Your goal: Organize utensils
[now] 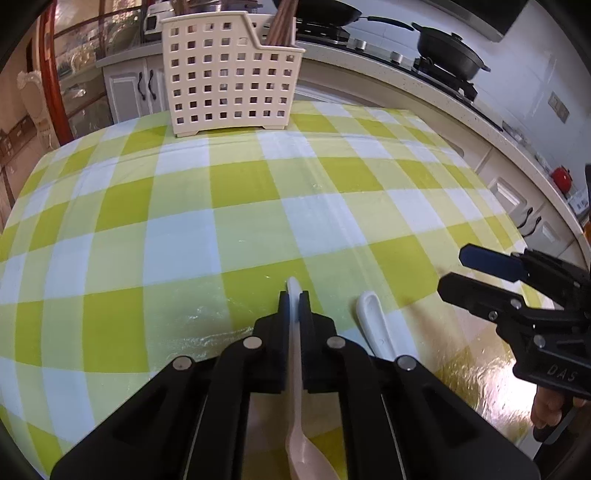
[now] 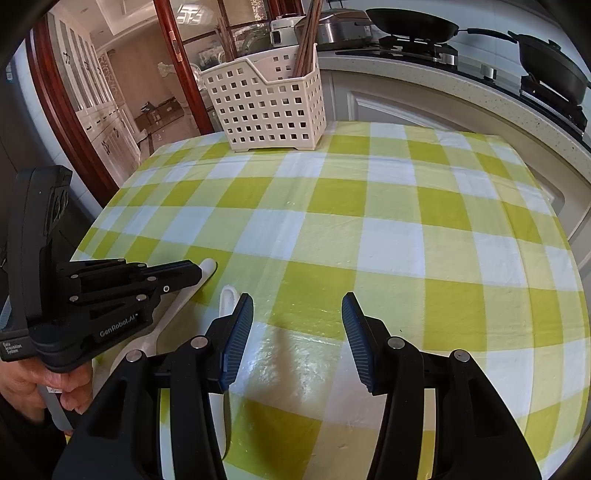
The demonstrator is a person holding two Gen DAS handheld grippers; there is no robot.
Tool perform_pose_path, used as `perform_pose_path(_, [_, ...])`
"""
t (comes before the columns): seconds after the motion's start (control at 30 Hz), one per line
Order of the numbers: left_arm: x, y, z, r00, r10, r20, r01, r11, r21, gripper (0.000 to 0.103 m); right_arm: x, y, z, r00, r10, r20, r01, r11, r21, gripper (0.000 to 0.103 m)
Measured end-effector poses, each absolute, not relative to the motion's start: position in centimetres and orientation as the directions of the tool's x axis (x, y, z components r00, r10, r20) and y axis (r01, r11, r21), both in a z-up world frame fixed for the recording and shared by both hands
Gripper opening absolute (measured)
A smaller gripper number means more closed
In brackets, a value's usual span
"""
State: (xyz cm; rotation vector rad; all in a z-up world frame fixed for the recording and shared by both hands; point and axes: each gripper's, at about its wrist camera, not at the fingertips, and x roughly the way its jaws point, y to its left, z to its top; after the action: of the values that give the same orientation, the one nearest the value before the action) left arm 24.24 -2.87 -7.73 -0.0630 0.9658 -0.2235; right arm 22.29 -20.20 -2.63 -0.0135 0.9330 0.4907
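Observation:
My left gripper (image 1: 294, 301) is shut on the handle of a pale pink spoon (image 1: 295, 369), its bowl toward the camera; the handle tip also shows in the right wrist view (image 2: 207, 266). A white spoon (image 1: 373, 325) lies on the checked tablecloth just right of it, and in the right wrist view (image 2: 227, 301) beside my left finger. My right gripper (image 2: 297, 314) is open and empty above the cloth, right of both spoons. A cream perforated utensil basket (image 1: 229, 77) with wooden chopsticks (image 1: 280, 22) stands at the table's far edge.
The green-and-white checked table (image 2: 369, 221) stretches between the grippers and the basket (image 2: 269, 107). Behind it runs a counter with a stove, a black pan (image 1: 450, 51) and a frying pan (image 2: 410, 22). A wooden-framed glass door (image 2: 74, 110) is at the left.

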Motion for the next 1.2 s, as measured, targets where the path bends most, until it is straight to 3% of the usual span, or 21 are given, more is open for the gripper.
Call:
perform_pose_path(0.27, [23.3, -3.9, -7.3, 0.54, -0.203, -0.817, 0.203, 0.973, -0.108, 0.005, 22.3, -20.2, -2.8, 0.488, 0.403, -0.775, -0.41, 0.889, 0.204, 0.048])
perform_pose_path(0.6, [21.9, -5.2, -6.9, 0.578, 0.005, -0.816, 0.196, 0.97, 0.145, 0.005, 22.1, -20.8, -3.1, 0.487, 0.403, -0.775, -0.402, 0.891, 0.211, 0.048])
perform_pose_path(0.73, [22.0, -5.5, -7.4, 0.542, -0.01, -0.84, 0.227, 0.965, 0.134, 0.005, 21.8, -20.6, -3.1, 0.478, 0.411, -0.776, -0.422, 0.883, 0.208, 0.048])
perform_pose_path(0.9, [22.2, -5.2, -7.8, 0.498, -0.135, -0.856, 0.244, 0.97, -0.012, 0.005, 21.6, -20.7, -3.2, 0.474, 0.415, -0.776, -0.429, 0.879, 0.208, 0.048])
perform_pose_path(1.2, [22.6, -3.4, -7.8, 0.503, -0.18, -0.845, 0.194, 0.977, -0.093, 0.004, 21.4, -20.9, -3.2, 0.472, 0.416, -0.778, -0.428, 0.879, 0.21, 0.048])
